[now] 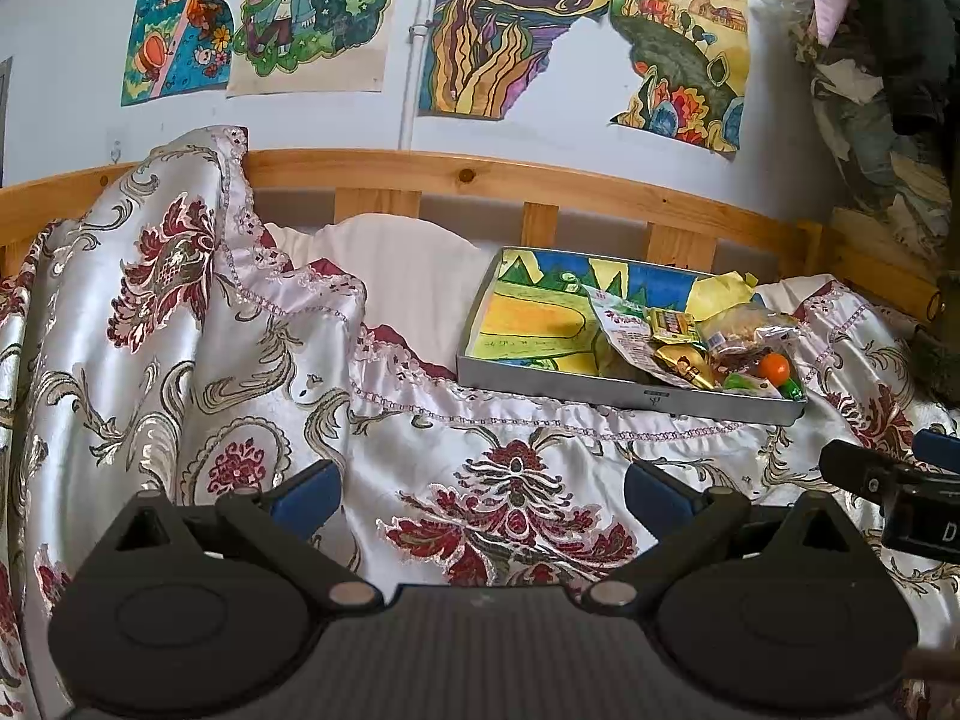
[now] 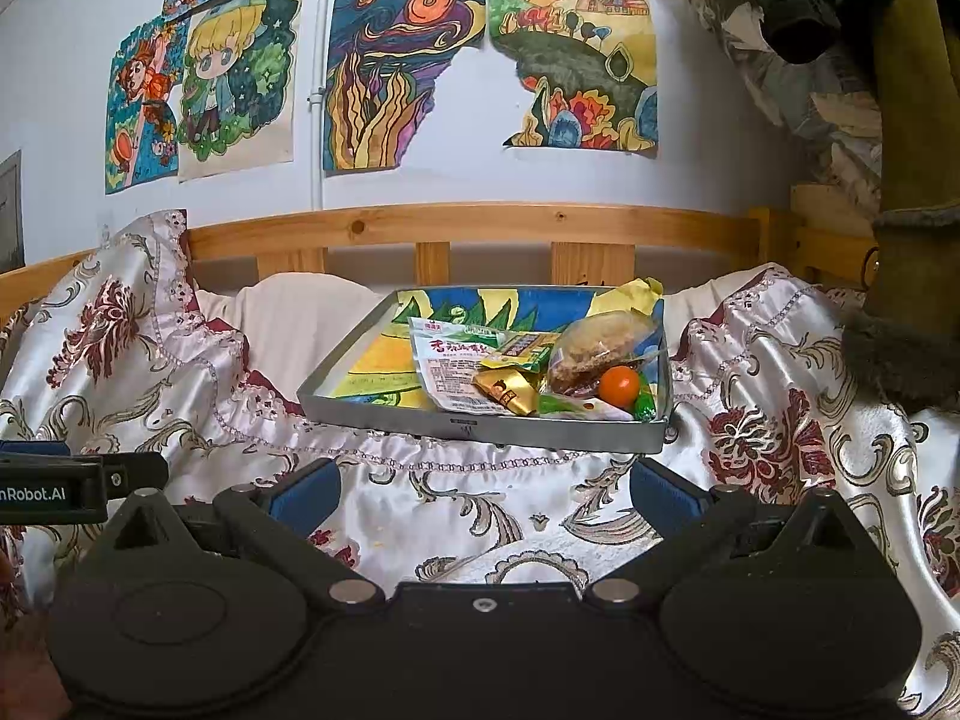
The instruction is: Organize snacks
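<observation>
A shallow grey metal tray (image 1: pixel 540 385) (image 2: pixel 372 414) lined with a coloured drawing rests on the patterned bedspread. Snacks are piled in its right half: a white packet with red writing (image 2: pixel 447 363) (image 1: pixel 624 324), a gold wrapped piece (image 2: pixel 510 393) (image 1: pixel 690 363), a clear bag of brown biscuits (image 2: pixel 591 345) (image 1: pixel 747 330), an orange ball-shaped sweet (image 2: pixel 620 385) (image 1: pixel 774 367) and green wrappers (image 2: pixel 645 405). My left gripper (image 1: pixel 483 489) is open and empty, low over the bedspread, left of and in front of the tray. My right gripper (image 2: pixel 486 489) is open and empty, just in front of the tray.
A wooden bed rail (image 2: pixel 480 228) runs behind the tray, with a white pillow (image 1: pixel 396 264) to the tray's left. Bedspread folds rise at left (image 1: pixel 150 276) and right (image 2: pixel 780 348). Drawings hang on the wall (image 2: pixel 396 72). Clothes and a padded post (image 2: pixel 900 180) crowd the right side.
</observation>
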